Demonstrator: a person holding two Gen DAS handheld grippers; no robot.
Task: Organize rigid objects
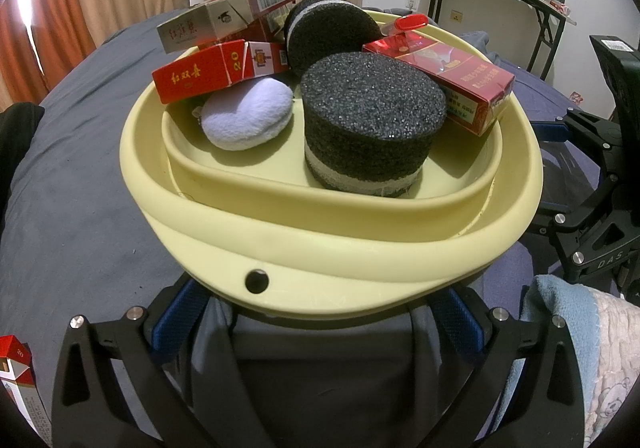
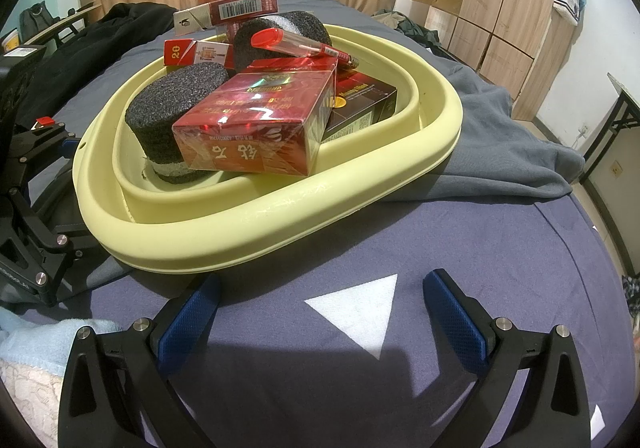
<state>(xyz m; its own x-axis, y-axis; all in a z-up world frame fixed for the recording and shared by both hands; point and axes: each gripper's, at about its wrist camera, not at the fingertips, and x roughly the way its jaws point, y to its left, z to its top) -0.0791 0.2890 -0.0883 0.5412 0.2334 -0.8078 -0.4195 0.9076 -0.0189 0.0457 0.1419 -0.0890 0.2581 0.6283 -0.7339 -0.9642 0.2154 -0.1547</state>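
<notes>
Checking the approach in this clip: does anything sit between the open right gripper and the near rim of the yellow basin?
Nothing visible does. The right gripper is open over bare blue bedding, and the yellow basin rim lies just ahead with only cloth between; its left finger tip nearly reaches the rim.

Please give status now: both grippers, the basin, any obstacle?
Left gripper open at yellow basin rim. Right gripper open, empty, over bedsheet. Basin full. No obstacle.

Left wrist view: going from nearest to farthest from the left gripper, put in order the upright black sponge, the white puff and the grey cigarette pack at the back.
From the left gripper:
1. Upright black sponge, front of the basin, slightly right.
2. White puff, left of the sponge, a little farther back.
3. Grey cigarette pack, back left, on top of the pile.
</notes>
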